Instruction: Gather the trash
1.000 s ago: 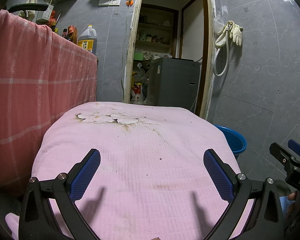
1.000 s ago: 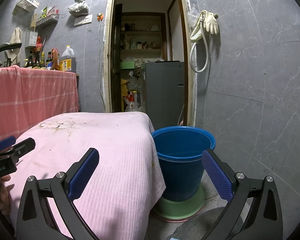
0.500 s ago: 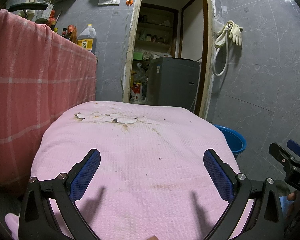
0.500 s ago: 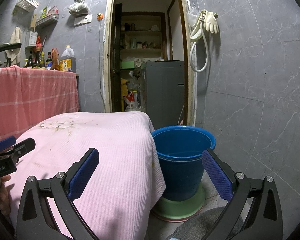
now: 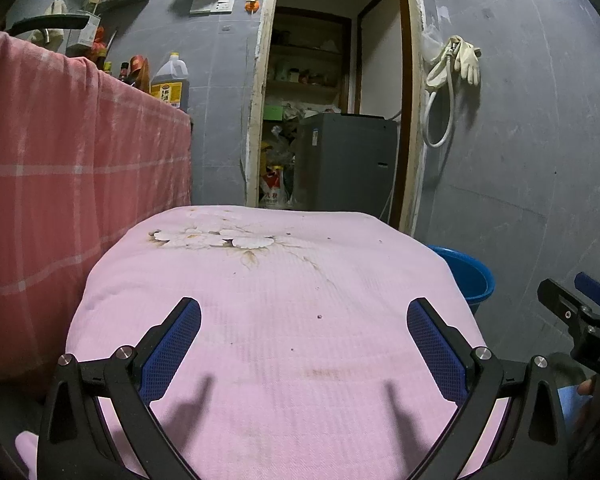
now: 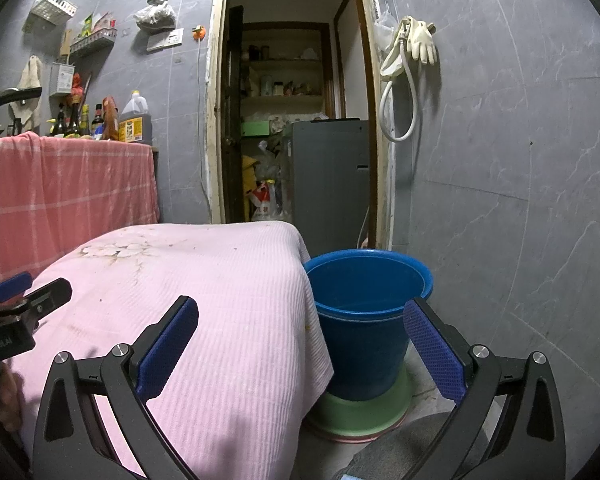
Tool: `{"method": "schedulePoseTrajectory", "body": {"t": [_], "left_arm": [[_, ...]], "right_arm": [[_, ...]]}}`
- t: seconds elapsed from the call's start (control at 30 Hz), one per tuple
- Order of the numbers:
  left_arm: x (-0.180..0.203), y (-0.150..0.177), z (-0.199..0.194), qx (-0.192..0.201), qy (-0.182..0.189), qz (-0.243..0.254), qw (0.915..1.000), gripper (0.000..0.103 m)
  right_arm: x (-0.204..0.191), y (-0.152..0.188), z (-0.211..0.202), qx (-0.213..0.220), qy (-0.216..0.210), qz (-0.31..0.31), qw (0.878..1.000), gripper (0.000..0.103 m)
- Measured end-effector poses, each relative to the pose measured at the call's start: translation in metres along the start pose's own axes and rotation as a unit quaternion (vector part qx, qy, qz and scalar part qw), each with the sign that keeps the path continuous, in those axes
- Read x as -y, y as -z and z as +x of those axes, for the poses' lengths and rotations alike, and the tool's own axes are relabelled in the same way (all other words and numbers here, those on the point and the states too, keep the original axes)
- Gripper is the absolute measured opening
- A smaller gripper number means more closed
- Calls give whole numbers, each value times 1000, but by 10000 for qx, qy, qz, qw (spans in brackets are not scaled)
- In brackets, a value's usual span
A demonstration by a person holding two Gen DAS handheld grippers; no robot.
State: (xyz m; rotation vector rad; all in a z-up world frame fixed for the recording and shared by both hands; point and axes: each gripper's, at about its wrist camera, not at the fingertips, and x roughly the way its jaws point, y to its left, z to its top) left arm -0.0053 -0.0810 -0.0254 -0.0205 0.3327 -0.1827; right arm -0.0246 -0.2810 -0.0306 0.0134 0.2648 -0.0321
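My left gripper point(image 5: 303, 322) hangs wide and empty over the pink cloth point(image 5: 268, 280), where only small dark specks point(image 5: 319, 316) lie. My right gripper point(image 6: 300, 322) is spread wide too, holding nothing, near the blue bucket point(image 6: 364, 320) beside the cloth's edge

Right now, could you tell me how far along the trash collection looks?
Nothing in hand: the left gripper and right gripper are both open and empty. The pink cloth shows only small specks, no obvious trash. Whether the blue bucket holds anything cannot be told.
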Motion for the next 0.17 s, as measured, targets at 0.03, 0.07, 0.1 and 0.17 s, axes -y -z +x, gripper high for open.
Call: {"method": "schedulePoseTrajectory", "body": {"t": [0.03,0.07,0.1,0.17], "left_arm": [[0,0,0,-5,-3,2,10000,101],[0,0,1,-11,-5,2,10000,101],[0,0,1,-22,-5,3,10000,101],[1,0,1,-52,-29,4,10000,101]], "right_arm": [[0,0,0,0,-1,0,10000,103],[0,0,0,-1,0,0,10000,103],[0,0,0,-3,1,0,10000,103],[-1,0,0,-3,2,0,10000,103]]}}
